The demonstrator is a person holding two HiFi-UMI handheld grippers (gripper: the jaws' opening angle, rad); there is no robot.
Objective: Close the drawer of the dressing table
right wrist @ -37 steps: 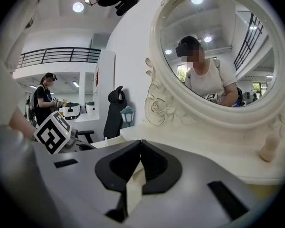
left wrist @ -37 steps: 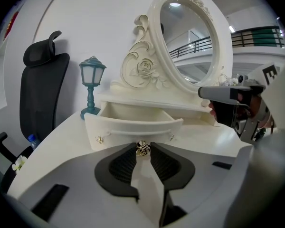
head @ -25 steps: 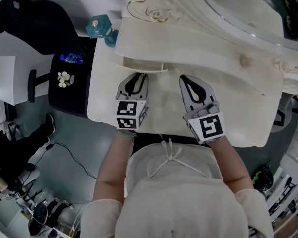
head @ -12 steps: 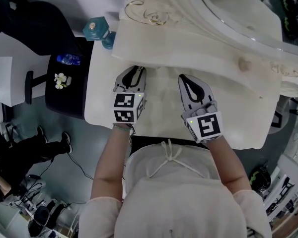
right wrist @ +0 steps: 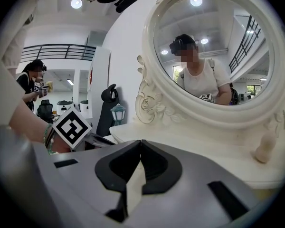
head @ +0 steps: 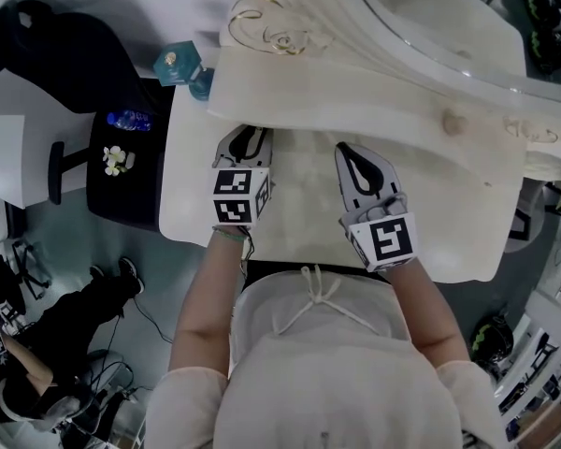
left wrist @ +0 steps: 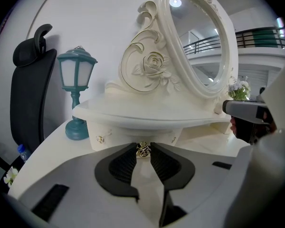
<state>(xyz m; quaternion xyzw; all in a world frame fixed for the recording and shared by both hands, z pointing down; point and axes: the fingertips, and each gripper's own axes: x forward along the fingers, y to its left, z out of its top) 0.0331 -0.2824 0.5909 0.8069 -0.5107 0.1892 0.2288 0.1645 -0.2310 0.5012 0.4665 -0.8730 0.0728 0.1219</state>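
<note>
One view alone shows left gripper (left wrist: 141, 145) pinching knob (left wrist: 143, 150)

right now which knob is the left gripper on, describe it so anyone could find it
Start at the cream dressing table with the oval mirror and look at the front just under its shelf. The knob is the gold, rose-shaped one in the middle. It alone is pinched between the left gripper tips, while the smaller gold fittings to either side sit free.

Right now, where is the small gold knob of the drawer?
In the left gripper view, the gold knob sits pinched between the tips of the left gripper, on the drawer front below the upper shelf, right of the teal lamp.
</note>
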